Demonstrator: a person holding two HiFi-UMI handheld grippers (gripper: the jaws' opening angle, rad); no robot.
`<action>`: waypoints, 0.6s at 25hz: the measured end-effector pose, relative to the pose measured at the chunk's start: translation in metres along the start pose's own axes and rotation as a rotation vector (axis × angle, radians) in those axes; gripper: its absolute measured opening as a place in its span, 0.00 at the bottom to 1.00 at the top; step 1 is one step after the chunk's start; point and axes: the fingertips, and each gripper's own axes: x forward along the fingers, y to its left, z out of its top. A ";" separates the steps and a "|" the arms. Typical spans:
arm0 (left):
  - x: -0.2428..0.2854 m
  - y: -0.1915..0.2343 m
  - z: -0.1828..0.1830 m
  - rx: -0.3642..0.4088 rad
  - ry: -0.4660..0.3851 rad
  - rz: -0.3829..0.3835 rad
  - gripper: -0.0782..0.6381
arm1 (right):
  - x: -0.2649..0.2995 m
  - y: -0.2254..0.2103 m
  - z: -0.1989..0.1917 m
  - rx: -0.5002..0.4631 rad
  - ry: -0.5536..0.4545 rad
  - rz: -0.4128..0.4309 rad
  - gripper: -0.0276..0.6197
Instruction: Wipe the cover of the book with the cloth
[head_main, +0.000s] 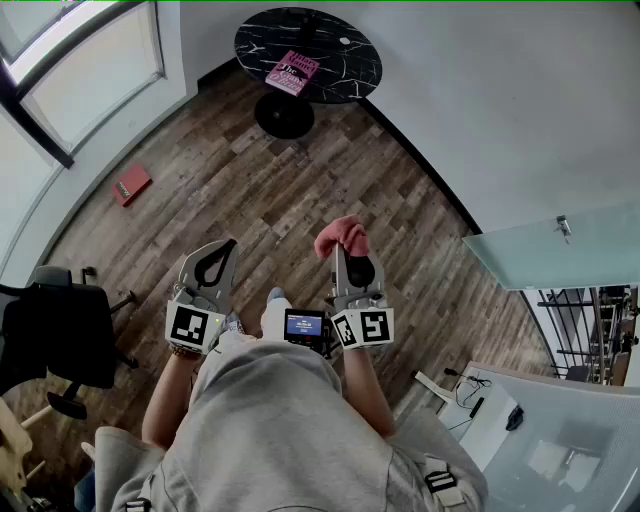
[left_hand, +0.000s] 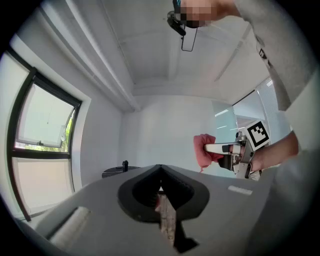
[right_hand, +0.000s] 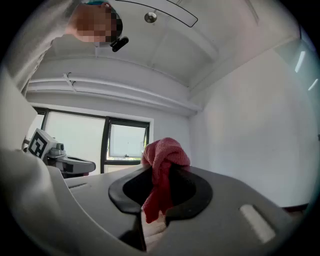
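Observation:
A pink book (head_main: 292, 73) lies on a round black marble table (head_main: 345, 75) far ahead, well beyond both grippers. My right gripper (head_main: 341, 247) is shut on a bunched red cloth (head_main: 341, 236), which sticks out past the tips; in the right gripper view the cloth (right_hand: 161, 172) hangs through the closed jaws. My left gripper (head_main: 222, 248) is shut with nothing in it; its jaws meet at the tip (left_hand: 160, 167). From the left gripper view the right gripper (left_hand: 212, 149) and its cloth (left_hand: 204, 150) show at the right. Both grippers are held level in front of the person's body.
A wood floor lies between me and the table. A small red book or box (head_main: 131, 184) lies on the floor at left. A black office chair (head_main: 55, 335) stands at the left edge. A glass partition (head_main: 555, 250) and a white desk (head_main: 500, 405) are at right.

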 end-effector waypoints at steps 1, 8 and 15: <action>0.003 0.005 -0.001 -0.001 -0.003 0.005 0.11 | 0.006 -0.002 -0.001 0.005 0.001 0.010 0.19; 0.041 0.039 -0.007 -0.003 -0.006 0.043 0.11 | 0.057 -0.036 -0.014 0.007 0.012 0.030 0.20; 0.138 0.078 -0.021 0.040 0.003 0.080 0.11 | 0.143 -0.098 -0.039 0.045 0.006 0.042 0.20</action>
